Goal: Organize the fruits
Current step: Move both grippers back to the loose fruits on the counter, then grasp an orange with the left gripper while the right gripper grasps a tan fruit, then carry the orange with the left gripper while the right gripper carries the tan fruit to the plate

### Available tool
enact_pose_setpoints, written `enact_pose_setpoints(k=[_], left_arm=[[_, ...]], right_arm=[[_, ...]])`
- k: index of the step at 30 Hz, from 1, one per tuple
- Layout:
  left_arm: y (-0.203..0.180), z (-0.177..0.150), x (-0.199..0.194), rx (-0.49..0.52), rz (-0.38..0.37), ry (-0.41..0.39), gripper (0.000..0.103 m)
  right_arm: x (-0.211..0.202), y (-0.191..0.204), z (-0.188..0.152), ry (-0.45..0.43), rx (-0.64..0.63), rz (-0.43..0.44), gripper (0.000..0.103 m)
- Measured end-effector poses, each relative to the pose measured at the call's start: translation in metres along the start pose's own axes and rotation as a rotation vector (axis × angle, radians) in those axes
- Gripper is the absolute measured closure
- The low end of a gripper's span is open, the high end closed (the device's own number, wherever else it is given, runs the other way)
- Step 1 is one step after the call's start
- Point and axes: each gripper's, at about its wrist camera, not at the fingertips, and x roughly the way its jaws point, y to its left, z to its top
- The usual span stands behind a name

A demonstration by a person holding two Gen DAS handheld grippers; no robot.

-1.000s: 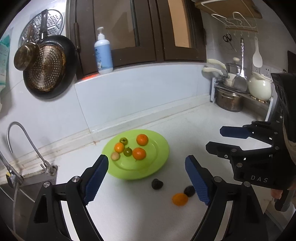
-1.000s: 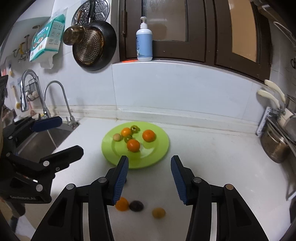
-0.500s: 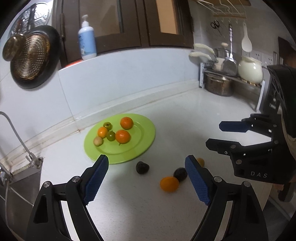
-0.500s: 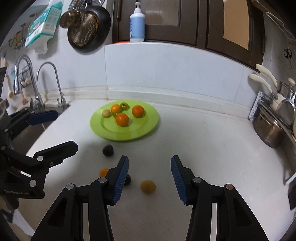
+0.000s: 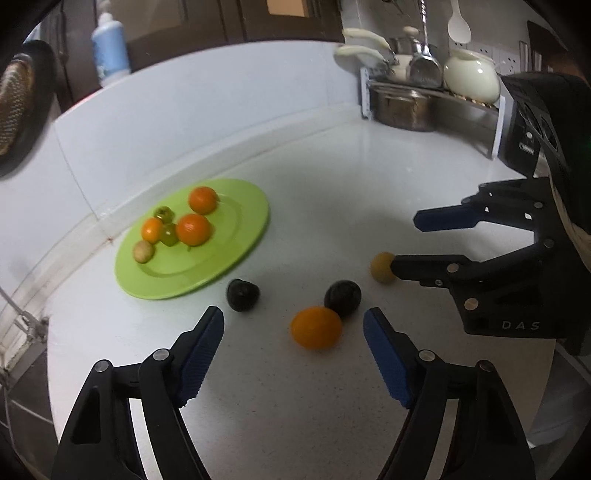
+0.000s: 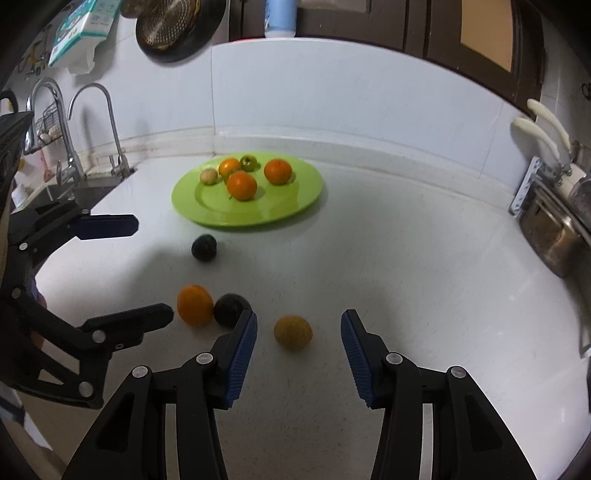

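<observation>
A green plate (image 5: 236, 243) (image 6: 295, 199) on the white counter holds several fruits: oranges, small green ones and a pale one. Loose on the counter lie an orange (image 5: 316, 327) (image 6: 194, 304), two dark fruits (image 5: 242, 294) (image 5: 342, 297) (image 6: 204, 247) (image 6: 231, 309) and a yellow-brown fruit (image 5: 382, 267) (image 6: 293, 332). My left gripper (image 5: 293, 354) is open and empty, just short of the loose orange. My right gripper (image 6: 298, 345) is open and empty, with the yellow-brown fruit between its fingertips' line.
A sink with faucets (image 6: 70, 147) is at the left edge of the counter. A steel pot (image 5: 402, 107) and a dish rack with a white teapot (image 5: 471, 75) stand at the right. Pans (image 6: 173, 26) hang on the wall.
Both grippers have moved down and closer to the loose fruits on the counter. The fruits look larger and nearer now. Both grippers stay open.
</observation>
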Motion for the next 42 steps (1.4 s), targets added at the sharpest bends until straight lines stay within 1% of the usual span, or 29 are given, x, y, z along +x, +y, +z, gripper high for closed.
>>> enact_pose_setpoints(k=[5, 7, 11, 12, 14, 15, 16, 18, 19, 21, 23, 25, 30, 42], left_arm=[[-0.002, -0.001, 0.016, 0.023, -0.036, 0.03, 0.035], [-0.002, -0.002, 0.021, 0.023, -0.051, 0.046, 0.042], [-0.002, -0.002, 0.026, 0.014, -0.077, 0.067, 0.049], [-0.002, -0.002, 0.027, 0.013, -0.082, 0.07, 0.052], [-0.003, -0.002, 0.029, 0.013, -0.097, 0.073, 0.054], [-0.003, -0.002, 0.03, 0.016, -0.104, 0.076, 0.056], [-0.003, -0.002, 0.032, 0.019, -0.113, 0.082, 0.06], [-0.002, -0.002, 0.035, 0.017, -0.121, 0.093, 0.062], [-0.001, -0.002, 0.036, 0.013, -0.122, 0.098, 0.064], [0.001, -0.003, 0.037, 0.005, -0.132, 0.101, 0.067], [0.002, -0.003, 0.037, -0.003, -0.137, 0.1, 0.067], [0.002, -0.003, 0.037, -0.006, -0.138, 0.098, 0.067], [0.004, -0.002, 0.031, -0.026, -0.138, 0.093, 0.067], [0.014, 0.01, 0.003, -0.068, -0.116, 0.033, 0.067]], right_arm=[[0.014, -0.002, -0.003, 0.032, 0.007, 0.021, 0.055], [0.019, -0.003, -0.004, 0.042, 0.015, 0.03, 0.055], [0.025, -0.004, -0.006, 0.059, 0.024, 0.051, 0.055], [0.027, -0.005, -0.007, 0.062, 0.027, 0.058, 0.056], [0.029, -0.006, -0.008, 0.069, 0.037, 0.07, 0.059], [0.031, -0.007, -0.008, 0.073, 0.044, 0.078, 0.061], [0.032, -0.007, -0.009, 0.076, 0.048, 0.083, 0.061], [0.035, -0.008, -0.009, 0.079, 0.057, 0.084, 0.061], [0.036, -0.009, -0.009, 0.079, 0.059, 0.086, 0.064], [0.038, -0.009, -0.01, 0.081, 0.064, 0.086, 0.067], [0.04, -0.01, -0.01, 0.086, 0.069, 0.091, 0.068], [0.04, -0.01, -0.009, 0.083, 0.069, 0.095, 0.073], [0.037, -0.008, -0.009, 0.077, 0.076, 0.101, 0.073], [0.012, 0.002, 0.007, 0.029, 0.09, 0.101, 0.073]])
